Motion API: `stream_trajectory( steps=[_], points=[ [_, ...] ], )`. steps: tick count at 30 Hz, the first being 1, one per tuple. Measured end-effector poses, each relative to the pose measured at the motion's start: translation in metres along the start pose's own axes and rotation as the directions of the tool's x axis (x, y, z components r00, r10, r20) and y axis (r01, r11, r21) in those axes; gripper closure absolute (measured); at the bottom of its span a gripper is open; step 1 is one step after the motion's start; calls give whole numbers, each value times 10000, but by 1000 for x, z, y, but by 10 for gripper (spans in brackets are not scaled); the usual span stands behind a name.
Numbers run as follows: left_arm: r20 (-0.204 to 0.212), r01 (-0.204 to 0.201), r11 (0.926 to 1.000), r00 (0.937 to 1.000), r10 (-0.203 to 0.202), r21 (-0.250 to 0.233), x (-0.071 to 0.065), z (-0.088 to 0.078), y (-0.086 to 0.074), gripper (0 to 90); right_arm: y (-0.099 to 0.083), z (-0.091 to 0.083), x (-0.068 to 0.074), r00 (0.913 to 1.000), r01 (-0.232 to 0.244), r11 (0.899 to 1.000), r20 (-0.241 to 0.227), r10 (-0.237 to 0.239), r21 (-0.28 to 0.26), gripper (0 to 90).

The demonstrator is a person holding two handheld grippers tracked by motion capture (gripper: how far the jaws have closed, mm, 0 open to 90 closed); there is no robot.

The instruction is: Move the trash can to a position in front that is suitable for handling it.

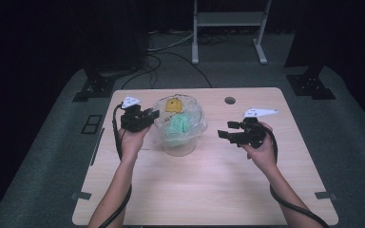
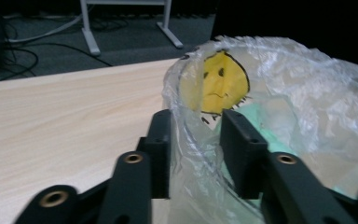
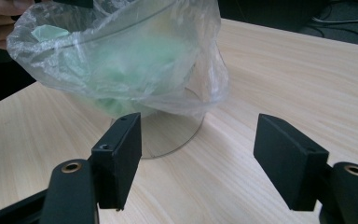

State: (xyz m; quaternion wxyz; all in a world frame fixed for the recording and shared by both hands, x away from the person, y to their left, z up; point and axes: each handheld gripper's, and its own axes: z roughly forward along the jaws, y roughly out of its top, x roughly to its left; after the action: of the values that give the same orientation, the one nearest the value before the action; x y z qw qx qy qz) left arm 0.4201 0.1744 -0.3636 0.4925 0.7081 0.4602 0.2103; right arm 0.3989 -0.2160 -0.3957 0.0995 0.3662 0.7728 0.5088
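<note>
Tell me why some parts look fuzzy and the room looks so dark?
High view: a light brightens the table while the floor around it stays dim. Left gripper view: the near black jaws are soft and out of focus, and the plastic bag shines with glare. Right gripper view: the bag's green contents look hazy through the plastic.

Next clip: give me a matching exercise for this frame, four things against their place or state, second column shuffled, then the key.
Column one:
1. left gripper
2. right gripper
3. plastic bag
4. clear bowl

Column two:
A. jaws wide apart, nothing between them, clear of the bowl
B. lines the bowl, folded out over its rim, with green pieces and a yellow face picture inside
C. jaws on either side of the bagged rim
D. stands on the wooden table between the two grippers

Pairs: 1-C, 2-A, 3-B, 4-D
</note>
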Motion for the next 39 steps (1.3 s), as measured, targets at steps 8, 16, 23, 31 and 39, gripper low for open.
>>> stream_trajectory(
  steps=[8,16,23,31,39],
  points=[
    [-229,-382,9984,9990,372,-428,-1,-9,6,827,19,3,6,10000,13,9999,28,-12,-159,315],
    [300,-876,9940,9955,898,-659,-12,-17,10,892,45,8,7,9954,-943,9923,-250,925,-807,315],
    [463,-847,9929,9950,888,-834,-12,-21,14,890,67,18,12,9857,-1653,9801,-525,1603,-1100,323],
    [718,-546,9944,9955,612,-909,-6,-23,14,889,74,40,17,9811,-1932,9791,-229,1921,-632,350],
    [848,-281,9937,9957,374,-1085,-1,-28,18,889,74,54,17,9742,-2255,9742,57,2255,-17,608]
  ],
)
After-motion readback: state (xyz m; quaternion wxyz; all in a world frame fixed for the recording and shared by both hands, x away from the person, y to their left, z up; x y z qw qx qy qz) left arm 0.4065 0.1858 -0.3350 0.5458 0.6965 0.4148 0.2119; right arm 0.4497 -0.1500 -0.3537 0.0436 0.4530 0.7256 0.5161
